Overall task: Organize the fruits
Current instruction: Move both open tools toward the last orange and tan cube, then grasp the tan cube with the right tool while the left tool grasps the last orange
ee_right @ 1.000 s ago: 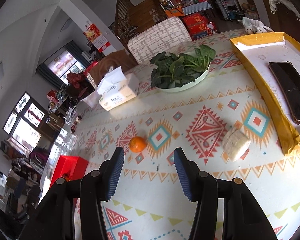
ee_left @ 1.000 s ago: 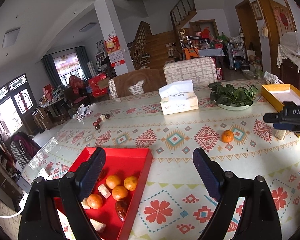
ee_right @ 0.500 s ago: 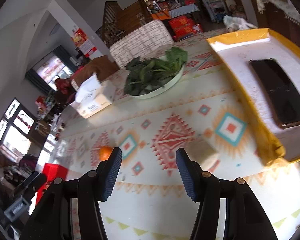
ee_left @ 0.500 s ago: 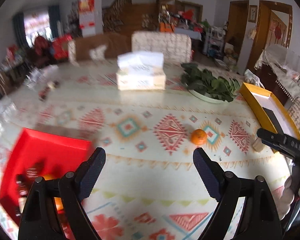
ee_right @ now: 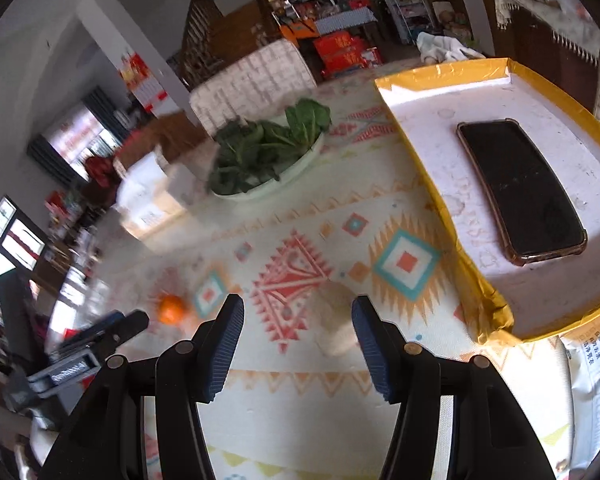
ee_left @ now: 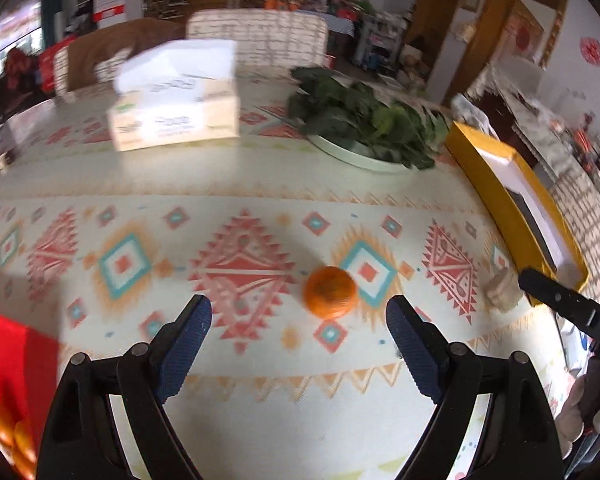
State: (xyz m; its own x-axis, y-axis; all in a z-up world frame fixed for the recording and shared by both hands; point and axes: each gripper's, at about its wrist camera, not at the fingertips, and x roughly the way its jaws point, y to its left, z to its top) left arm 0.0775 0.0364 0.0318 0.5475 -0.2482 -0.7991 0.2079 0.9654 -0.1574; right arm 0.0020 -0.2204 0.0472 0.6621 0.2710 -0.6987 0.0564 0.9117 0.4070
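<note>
Left gripper [ee_left: 299, 316] has swung off red tray [ee_left: 8, 356], now near tangerine [ee_left: 330, 291], jaws spread. Right gripper [ee_right: 298, 322] also spread wide, pale chunk [ee_right: 337, 320] btwn fingers on tablecloth [ee_right: 300, 404].

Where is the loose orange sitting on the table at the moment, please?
In the left wrist view the orange lies on the patterned tablecloth, just ahead of the open left gripper and nearer its right finger, left of the pale fruit chunk beside the yellow box.
</note>
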